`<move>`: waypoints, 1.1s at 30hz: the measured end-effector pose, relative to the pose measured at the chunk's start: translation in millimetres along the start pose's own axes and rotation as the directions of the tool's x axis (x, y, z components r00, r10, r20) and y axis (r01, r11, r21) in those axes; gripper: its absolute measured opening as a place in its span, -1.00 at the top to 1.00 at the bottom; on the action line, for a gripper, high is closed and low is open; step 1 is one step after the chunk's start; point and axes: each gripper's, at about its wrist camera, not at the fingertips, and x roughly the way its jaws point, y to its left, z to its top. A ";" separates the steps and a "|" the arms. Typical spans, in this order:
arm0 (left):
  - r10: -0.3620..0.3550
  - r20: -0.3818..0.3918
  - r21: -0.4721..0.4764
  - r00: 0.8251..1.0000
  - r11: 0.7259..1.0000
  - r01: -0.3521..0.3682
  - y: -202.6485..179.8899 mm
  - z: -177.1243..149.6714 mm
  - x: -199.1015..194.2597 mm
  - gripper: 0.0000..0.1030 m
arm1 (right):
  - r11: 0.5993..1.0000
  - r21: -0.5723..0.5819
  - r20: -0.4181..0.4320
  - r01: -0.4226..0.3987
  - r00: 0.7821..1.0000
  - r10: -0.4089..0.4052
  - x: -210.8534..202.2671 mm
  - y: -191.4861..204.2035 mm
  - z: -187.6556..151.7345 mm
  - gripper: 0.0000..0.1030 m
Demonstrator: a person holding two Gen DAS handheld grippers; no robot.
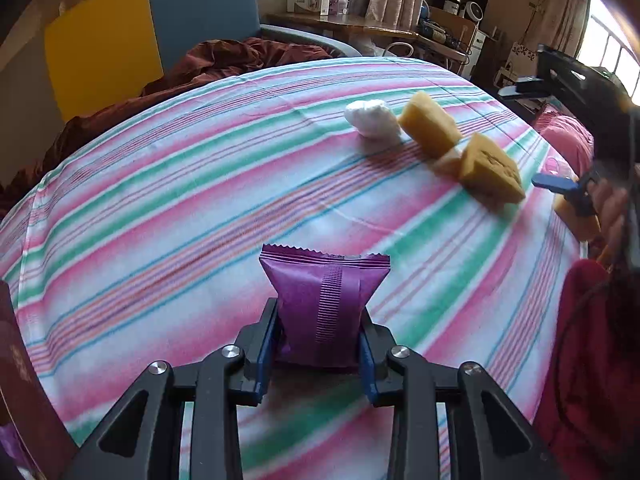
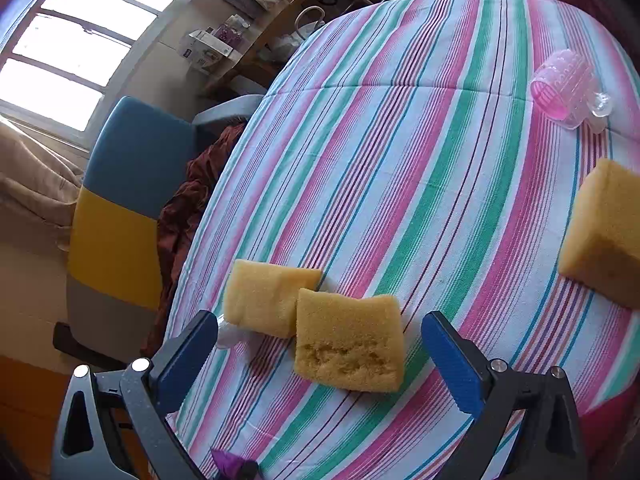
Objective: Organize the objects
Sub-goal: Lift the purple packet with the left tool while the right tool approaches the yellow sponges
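My left gripper (image 1: pixel 320 344) is shut on a purple sealed packet (image 1: pixel 324 304), which stands upright between its blue pads just above the striped tablecloth (image 1: pixel 180 208). Far right on the cloth lie two yellow sponges (image 1: pixel 430 124) (image 1: pixel 490 168) and a white wad (image 1: pixel 372 118). In the right wrist view my right gripper (image 2: pixel 320 320) is open, its blue fingers (image 2: pixel 452 360) wide on either side of the nearer sponge (image 2: pixel 348 340) without touching it. A second sponge (image 2: pixel 268 296) lies against that one. A third sponge (image 2: pixel 604 236) sits at the right edge.
A clear pink plastic piece (image 2: pixel 564 88) lies at the cloth's far right. A blue-and-yellow chair (image 1: pixel 152 32) with a dark red blanket (image 1: pixel 224 60) stands beyond the table. A cluttered desk (image 1: pixel 360 24) is behind. A dark red flat object (image 1: pixel 24 380) is at the left.
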 end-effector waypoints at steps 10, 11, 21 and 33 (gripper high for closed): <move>-0.058 0.021 -0.033 0.998 0.998 0.058 -0.2 -57.7 -41.0 0.35 | 0.976 -0.045 -0.330 -0.212 0.925 0.186 46.4 24.5 -16.2 -1.00; -0.061 0.021 -0.037 0.998 0.997 0.062 0.4 -59.8 -43.1 0.35 | 0.957 -0.042 -0.393 -0.288 0.885 0.249 50.3 32.6 -23.1 -1.00; -0.037 0.050 -0.064 0.998 0.997 0.041 13.8 -77.3 -53.9 0.35 | 0.945 -0.197 -0.258 -0.262 0.944 0.208 21.4 48.5 -21.2 -0.90; -0.031 0.112 -0.035 0.993 0.999 0.035 13.5 -90.5 -54.9 0.35 | 0.976 -0.214 -0.152 -0.036 0.988 0.003 22.3 38.0 -8.8 -0.88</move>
